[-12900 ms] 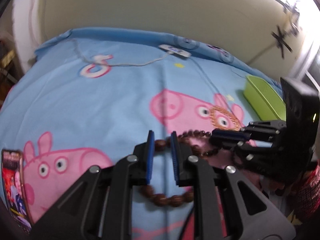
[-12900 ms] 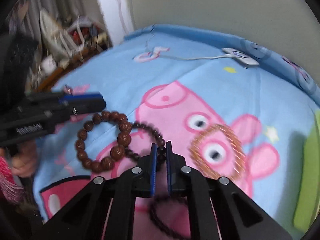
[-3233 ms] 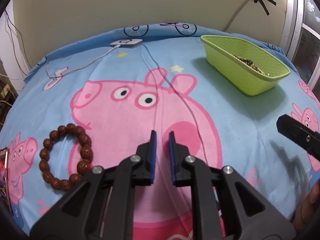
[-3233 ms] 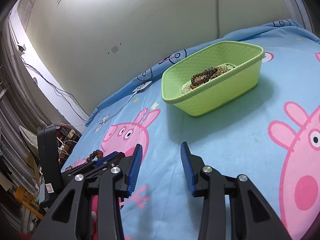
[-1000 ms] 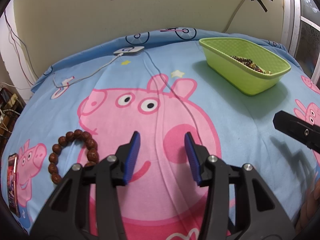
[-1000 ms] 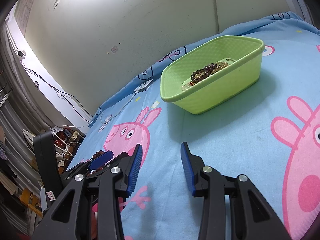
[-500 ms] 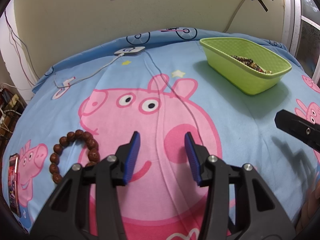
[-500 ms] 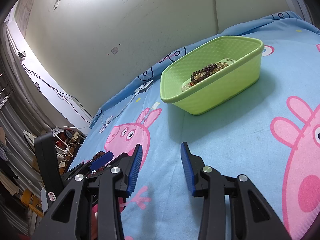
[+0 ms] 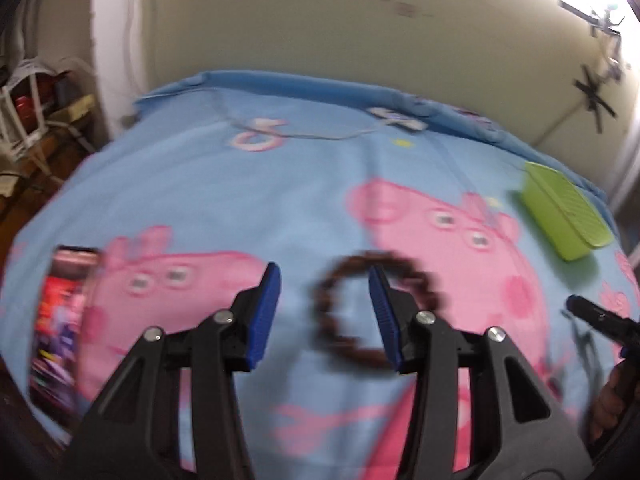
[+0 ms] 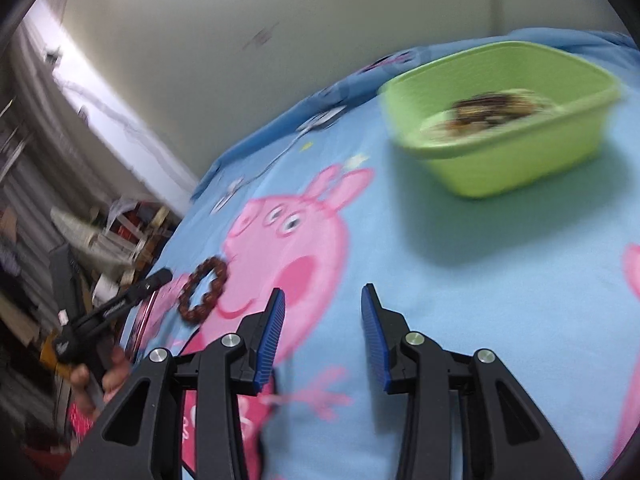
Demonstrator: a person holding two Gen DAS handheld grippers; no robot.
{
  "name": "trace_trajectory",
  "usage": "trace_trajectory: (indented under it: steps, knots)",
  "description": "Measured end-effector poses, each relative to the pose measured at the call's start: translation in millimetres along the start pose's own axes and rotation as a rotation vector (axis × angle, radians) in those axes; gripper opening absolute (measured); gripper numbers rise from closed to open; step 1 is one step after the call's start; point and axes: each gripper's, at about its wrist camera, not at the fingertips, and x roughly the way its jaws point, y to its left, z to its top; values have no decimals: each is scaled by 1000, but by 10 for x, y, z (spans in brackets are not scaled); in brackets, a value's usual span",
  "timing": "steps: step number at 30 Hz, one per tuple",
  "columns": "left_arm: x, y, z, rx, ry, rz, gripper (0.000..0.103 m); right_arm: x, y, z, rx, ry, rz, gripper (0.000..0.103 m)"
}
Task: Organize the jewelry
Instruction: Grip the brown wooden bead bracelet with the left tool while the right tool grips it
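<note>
Blue cartoon bedsheet (image 9: 200,184) is filling both blurred views. Swinging away from the green basket (image 9: 568,216), now far off to its right, the left gripper (image 9: 324,308) is hanging released over the brown bead bracelet (image 9: 340,332), one finger overlapping the ring. Last loose piece, likely. Right gripper (image 10: 323,320) is idling released, bracelets already lying in the basket ahead.

— Bedsheet (image 9: 200,184): sky blue, printed with pink cartoon pigs.
— Bead bracelet (image 9: 340,312): dark reddish brown.
— Basket (image 10: 520,160): lime green, dotted weave texture.
— Left gripper (image 9: 324,312), right gripper (image 10: 323,334): black, with blue ribbed pads.
— Wall (image 9: 320,20): cream.
</note>
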Motion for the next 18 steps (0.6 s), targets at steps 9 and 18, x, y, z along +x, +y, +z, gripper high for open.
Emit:
trace_trajectory:
  steps: [9, 18]
  knots:
    - [184, 30, 0, 23, 102, -91, 44, 1006, 946, 265, -237, 175, 80, 22]
    - [250, -128, -110, 28, 117, -66, 14, 1440, 1333, 260, -391, 245, 24, 0]
